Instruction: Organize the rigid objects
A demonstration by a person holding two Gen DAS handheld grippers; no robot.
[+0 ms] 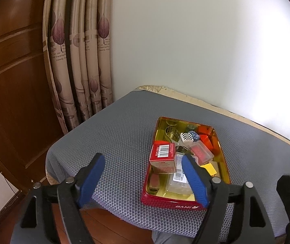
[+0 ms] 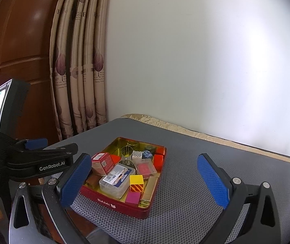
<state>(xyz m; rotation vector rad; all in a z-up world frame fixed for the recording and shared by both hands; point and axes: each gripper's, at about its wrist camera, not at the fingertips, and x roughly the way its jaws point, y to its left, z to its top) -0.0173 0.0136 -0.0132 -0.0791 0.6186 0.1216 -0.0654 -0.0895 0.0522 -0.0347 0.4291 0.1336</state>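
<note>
A red tin tray (image 1: pixel 171 202) (image 2: pixel 124 208) with a gold inside sits on the grey mesh mat. It holds a red carton with a barcode (image 1: pixel 163 155) (image 2: pixel 102 162), a clear plastic case with a label (image 2: pixel 117 180) (image 1: pixel 178 180), a yellow cube (image 2: pixel 136 182), a pink block (image 2: pixel 133 197), red blocks (image 2: pixel 158 159) and a zigzag-patterned block (image 1: pixel 187 137). My left gripper (image 1: pixel 145 177) is open and empty, above the tray's near left corner. My right gripper (image 2: pixel 145 180) is open and empty, straddling the tray from the near side.
The grey mat (image 1: pixel 114 134) covers a table against a white wall (image 1: pixel 185 40). Curtains (image 1: pixel 79 61) and a wooden door (image 1: pixel 12 71) stand to the left. The left gripper body (image 2: pixel 33 160) shows at the left of the right wrist view.
</note>
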